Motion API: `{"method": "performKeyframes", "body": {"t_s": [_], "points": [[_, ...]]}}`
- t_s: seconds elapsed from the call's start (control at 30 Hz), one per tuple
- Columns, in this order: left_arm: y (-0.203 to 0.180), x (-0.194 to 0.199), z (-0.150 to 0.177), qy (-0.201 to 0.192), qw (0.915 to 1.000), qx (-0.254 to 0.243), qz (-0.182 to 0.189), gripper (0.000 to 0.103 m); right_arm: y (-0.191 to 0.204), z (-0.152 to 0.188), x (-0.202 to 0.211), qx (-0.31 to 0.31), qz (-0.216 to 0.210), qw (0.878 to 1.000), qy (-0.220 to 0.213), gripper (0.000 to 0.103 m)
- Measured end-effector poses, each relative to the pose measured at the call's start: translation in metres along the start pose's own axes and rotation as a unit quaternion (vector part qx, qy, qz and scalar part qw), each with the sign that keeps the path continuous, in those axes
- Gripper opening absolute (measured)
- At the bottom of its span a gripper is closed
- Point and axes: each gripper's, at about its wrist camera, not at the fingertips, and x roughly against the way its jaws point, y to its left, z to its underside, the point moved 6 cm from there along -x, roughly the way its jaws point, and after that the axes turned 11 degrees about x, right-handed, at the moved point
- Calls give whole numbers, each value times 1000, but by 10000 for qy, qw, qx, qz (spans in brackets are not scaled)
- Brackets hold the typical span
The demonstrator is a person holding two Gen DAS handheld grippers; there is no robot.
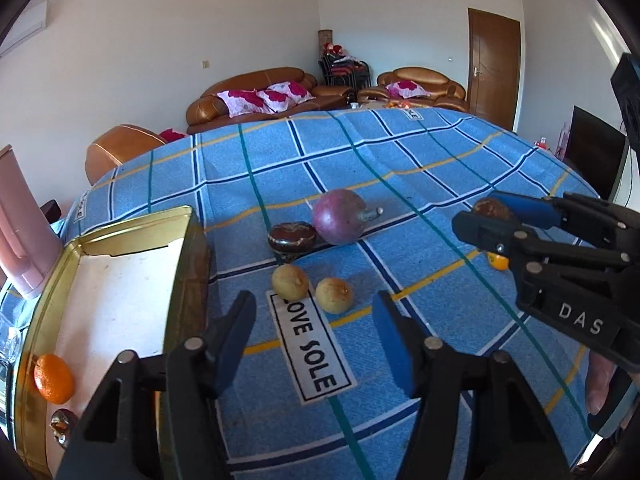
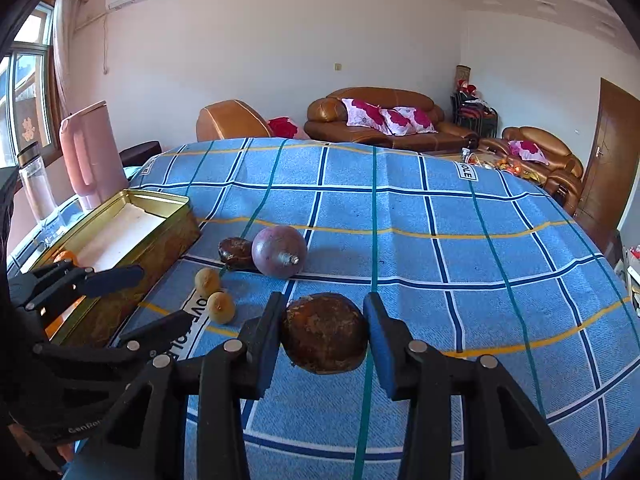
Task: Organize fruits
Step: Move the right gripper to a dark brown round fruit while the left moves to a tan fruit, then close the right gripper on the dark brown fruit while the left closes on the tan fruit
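Now a brown round fruit [image 2: 324, 334] is clamped between the right gripper [image 2: 325, 334] pads above the blue checked cloth [image 2: 440, 240], left gripper [image 1: 314, 336] held apart and empty beside the gold tin [image 1: 188, 240], one orange [image 1: 53, 378] kept inside

I see the tin [image 2: 120, 240] left on the table [image 2: 440, 240], an orange [image 1: 53, 378] inside it, two small fruits [image 2: 214, 294] just right of it.
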Motion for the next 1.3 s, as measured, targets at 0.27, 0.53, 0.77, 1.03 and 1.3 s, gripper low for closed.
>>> {"method": "performKeyframes", "body": {"t_s": [0.27,0.53,0.77,1.03,1.3], "points": [[-5,-38,5,508,9985,153,112,37,-8,13,-19,-111,123,9998,141,42],[-13,-61,4,901,9956,187,181,35,-4,12,-25,0,84,9997,244,42],[-14,-60,1,852,9959,173,264,27,-2,13,-26,-3,-5,9997,251,43],[-16,-43,-2,499,9978,123,430,27,-2,11,-17,-44,-43,10000,21,43],[-13,-21,-10,-88,9986,185,487,27,-1,7,-4,-15,-93,9994,-337,42]]}}
